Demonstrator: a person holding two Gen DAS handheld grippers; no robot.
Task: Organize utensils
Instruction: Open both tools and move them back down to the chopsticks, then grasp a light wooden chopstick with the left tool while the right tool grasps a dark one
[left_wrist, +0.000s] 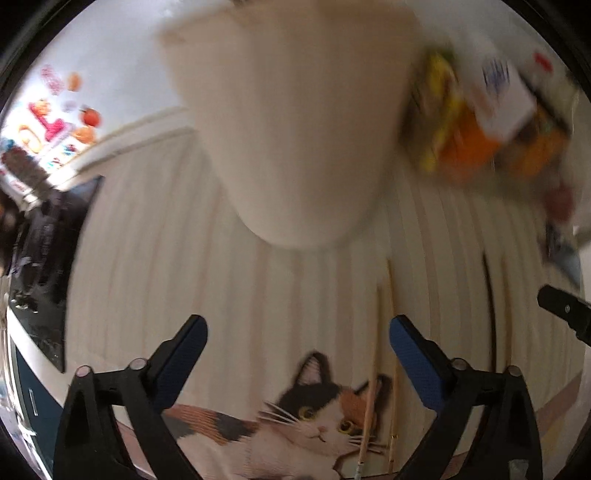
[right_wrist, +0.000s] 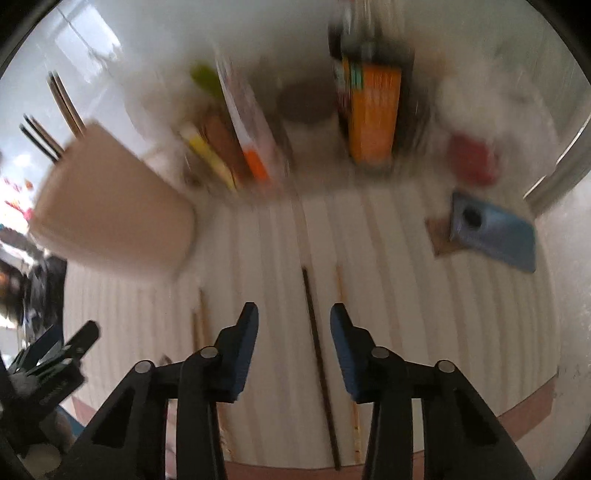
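Right tool half-open astride dark chopstick, gripping nothing; left tool wide, empty. Risk: thin stick rolling on ribbed mat, slipping the pinch.

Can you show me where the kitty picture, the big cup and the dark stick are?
Kitty picture (left_wrist: 325, 417): left wrist view, on its face.
Big cup (left_wrist: 295, 122): left wrist view, on its side wall.
Dark stick (right_wrist: 318, 350): right wrist view, on its middle.

Looked like a home dining spot: ribbed cream placemat with a calico cat print, chopsticks lying on it, beige utensil holder, snack boxes crowded along the table's far edge.
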